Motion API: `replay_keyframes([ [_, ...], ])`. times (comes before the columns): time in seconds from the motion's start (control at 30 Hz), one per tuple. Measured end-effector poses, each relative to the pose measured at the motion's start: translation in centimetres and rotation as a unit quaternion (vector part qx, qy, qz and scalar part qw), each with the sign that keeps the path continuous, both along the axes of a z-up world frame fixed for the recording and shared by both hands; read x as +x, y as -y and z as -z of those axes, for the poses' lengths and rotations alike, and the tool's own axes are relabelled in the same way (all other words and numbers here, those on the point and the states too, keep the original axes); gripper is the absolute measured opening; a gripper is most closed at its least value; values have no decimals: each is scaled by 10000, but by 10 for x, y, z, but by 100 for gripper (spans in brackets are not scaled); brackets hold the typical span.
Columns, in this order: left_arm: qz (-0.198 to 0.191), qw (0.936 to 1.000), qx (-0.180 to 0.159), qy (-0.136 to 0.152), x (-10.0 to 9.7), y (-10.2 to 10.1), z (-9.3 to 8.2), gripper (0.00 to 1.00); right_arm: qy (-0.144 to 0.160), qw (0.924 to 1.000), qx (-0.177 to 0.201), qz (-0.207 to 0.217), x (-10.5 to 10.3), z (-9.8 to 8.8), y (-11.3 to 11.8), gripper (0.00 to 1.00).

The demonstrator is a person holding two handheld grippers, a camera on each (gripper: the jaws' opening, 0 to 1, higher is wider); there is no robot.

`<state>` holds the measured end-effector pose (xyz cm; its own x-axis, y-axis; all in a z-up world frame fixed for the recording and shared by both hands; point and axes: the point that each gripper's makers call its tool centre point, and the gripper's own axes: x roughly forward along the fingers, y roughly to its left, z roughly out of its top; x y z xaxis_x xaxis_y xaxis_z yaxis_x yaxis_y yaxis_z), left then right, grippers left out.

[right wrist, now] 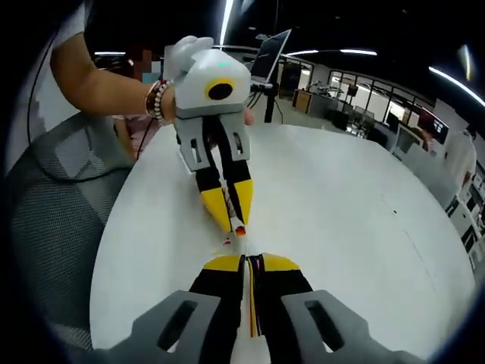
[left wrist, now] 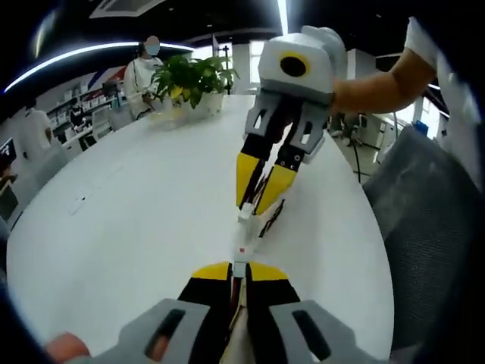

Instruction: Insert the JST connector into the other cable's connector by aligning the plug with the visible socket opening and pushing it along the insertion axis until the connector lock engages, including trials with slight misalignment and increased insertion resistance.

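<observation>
Above the white table [left wrist: 114, 227], the left gripper [left wrist: 239, 271] is pinching its white JST connector [left wrist: 241, 256] while the right gripper [left wrist: 256, 201] is pinching the mating plug [left wrist: 245, 214] just beyond it, so any slight tilt risks jamming before the lock engages.

Open-plan office, long white table [left wrist: 136, 197], potted plant [left wrist: 191, 76], desks with monitors [right wrist: 274, 45], mesh chair [right wrist: 53, 205]

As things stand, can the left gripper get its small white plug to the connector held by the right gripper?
Probably yes: the left gripper and right gripper face tip to tip above the white table, nothing between.
</observation>
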<state>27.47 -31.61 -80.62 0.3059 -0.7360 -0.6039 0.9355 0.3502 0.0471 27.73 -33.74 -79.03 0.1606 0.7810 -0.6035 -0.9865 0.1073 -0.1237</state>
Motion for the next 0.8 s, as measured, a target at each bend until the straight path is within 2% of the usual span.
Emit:
replay_keyframes([
  [0.27,150,9999,33,41,-5,7,-6,0,98,9995,-157,-263,-13,3,-7,4],
  [0.8,300,9993,234,5,-9,8,1,0,107,9965,-553,-620,-19,16,-5,4],
])
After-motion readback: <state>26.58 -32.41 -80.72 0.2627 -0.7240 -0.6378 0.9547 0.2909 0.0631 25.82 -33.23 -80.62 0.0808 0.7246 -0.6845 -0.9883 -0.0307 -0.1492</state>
